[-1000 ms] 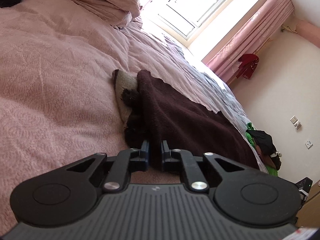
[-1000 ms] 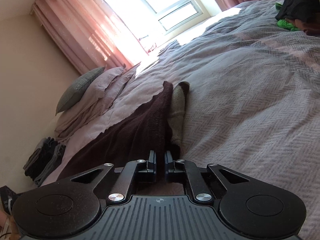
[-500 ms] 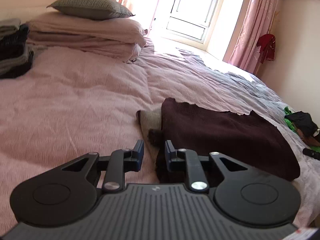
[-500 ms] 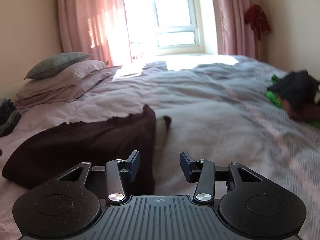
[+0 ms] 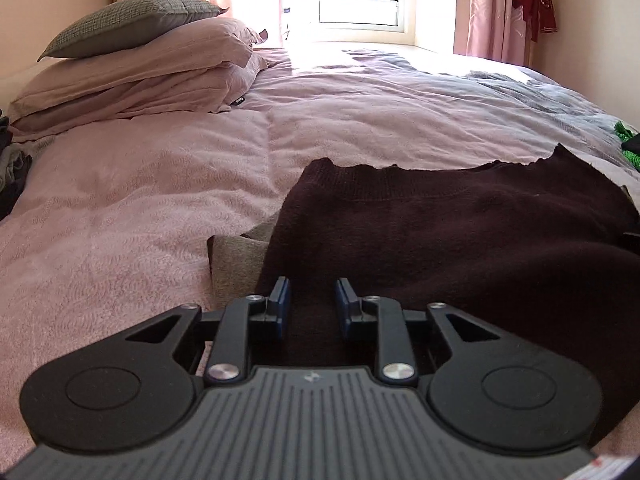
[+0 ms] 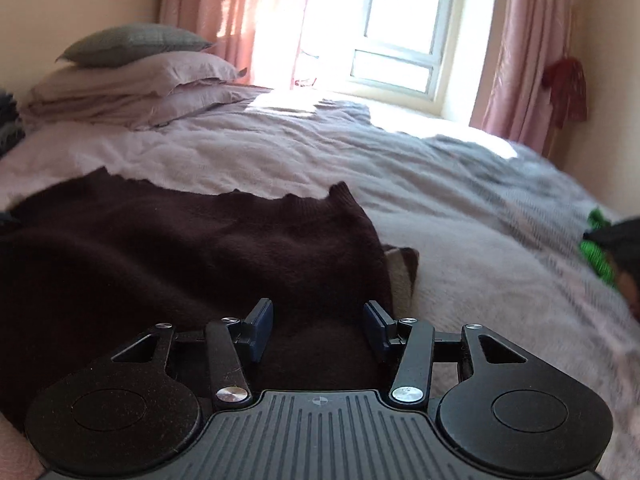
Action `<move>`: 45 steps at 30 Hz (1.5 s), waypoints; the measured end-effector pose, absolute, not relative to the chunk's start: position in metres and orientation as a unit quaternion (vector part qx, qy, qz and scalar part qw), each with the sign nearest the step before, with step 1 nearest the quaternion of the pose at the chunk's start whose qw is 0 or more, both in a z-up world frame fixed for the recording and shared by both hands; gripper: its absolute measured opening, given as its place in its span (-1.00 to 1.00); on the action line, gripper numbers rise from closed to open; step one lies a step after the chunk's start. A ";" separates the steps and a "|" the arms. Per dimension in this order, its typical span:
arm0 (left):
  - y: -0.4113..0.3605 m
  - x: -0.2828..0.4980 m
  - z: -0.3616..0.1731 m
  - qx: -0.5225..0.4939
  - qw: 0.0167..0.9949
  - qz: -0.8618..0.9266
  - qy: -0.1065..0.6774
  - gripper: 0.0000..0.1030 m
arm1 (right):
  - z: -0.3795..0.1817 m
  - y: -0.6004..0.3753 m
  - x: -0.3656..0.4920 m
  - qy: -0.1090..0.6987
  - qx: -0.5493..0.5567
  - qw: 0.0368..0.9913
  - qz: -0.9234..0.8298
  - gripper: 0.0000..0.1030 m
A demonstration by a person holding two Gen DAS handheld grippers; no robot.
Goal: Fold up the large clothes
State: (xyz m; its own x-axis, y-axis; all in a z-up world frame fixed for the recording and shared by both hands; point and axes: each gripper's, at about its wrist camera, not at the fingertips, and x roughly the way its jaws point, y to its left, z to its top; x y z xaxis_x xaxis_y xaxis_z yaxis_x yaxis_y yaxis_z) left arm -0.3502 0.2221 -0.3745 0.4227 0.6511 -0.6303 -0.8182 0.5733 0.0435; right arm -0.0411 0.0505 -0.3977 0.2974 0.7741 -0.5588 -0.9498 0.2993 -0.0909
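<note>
Your dark brown sweater lies folded over on the pink bed, a beige part peeking from under its left edge. Left gripper and right gripper hover at its near edge, jaws parted, empty. It looks soft, thick and limp; pinch both layers at the near corners so it won't sag.

Home bedroom, bed, pillows, curtains

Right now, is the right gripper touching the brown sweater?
Cannot tell. In the right wrist view the right gripper stands open over the brown sweater, but no gap or contact shows plainly.
</note>
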 end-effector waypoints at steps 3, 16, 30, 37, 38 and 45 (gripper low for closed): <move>0.213 -0.349 -0.362 -0.127 0.826 0.452 0.312 -0.56 | -0.387 0.043 -0.033 0.227 -0.215 0.800 0.511 -0.08; 0.077 -0.409 -0.295 -0.197 0.800 0.463 0.328 0.18 | -0.305 -0.068 -0.127 0.312 -0.130 0.772 0.539 0.06; -0.031 -0.452 -0.264 -0.179 0.806 0.459 0.329 0.24 | -0.283 -0.152 -0.208 0.302 -0.132 0.757 0.564 0.15; -0.044 -0.459 -0.254 -0.169 0.809 0.458 0.326 0.25 | -0.277 -0.158 -0.216 0.297 -0.131 0.755 0.570 0.15; -0.043 -0.459 -0.254 -0.169 0.809 0.459 0.325 0.25 | -0.277 -0.157 -0.216 0.297 -0.132 0.754 0.571 0.16; -0.015 -0.463 -0.259 -0.205 0.812 0.451 0.308 0.30 | -0.285 -0.141 -0.200 0.311 -0.125 0.746 0.575 0.17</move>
